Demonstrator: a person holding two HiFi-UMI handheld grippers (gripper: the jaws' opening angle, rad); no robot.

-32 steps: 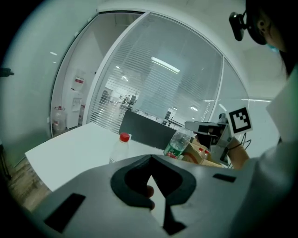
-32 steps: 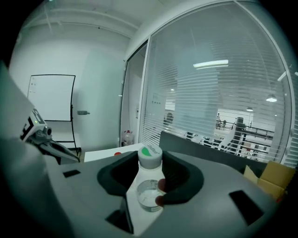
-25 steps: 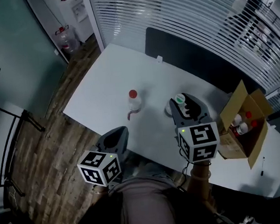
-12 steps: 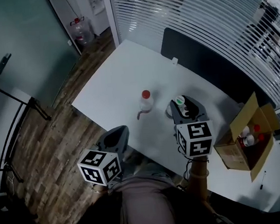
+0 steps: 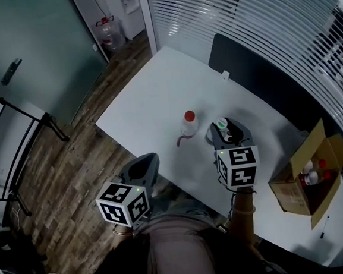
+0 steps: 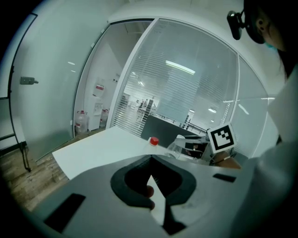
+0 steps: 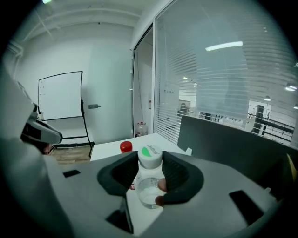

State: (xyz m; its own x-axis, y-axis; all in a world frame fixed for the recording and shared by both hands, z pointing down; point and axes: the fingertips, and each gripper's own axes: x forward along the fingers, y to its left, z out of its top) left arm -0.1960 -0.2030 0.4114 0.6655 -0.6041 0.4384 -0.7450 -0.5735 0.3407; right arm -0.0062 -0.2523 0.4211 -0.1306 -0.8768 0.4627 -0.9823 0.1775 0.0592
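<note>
Right gripper view shows the right gripper (image 7: 150,183) clamped on a clear bottle with a green-and-white cap (image 7: 149,157), the dark jaws pressing its neck and shoulder from both sides. In the head view this bottle sits over the white table (image 5: 150,93), near its front edge; whether its base rests on the top cannot be told. Just beside it, to the left, a red-capped bottle (image 5: 188,122) stands upright and free on the table. The left gripper (image 5: 143,166) hangs off the table's near edge, above the wooden floor (image 5: 61,173); its jaws are drawn together at the tips, with nothing between them. An open cardboard box (image 5: 298,185) at the table's right end holds more red-capped bottles. Judging by this, one bottle is out and standing, one is in hand, and the rest sit in the box.
</note>
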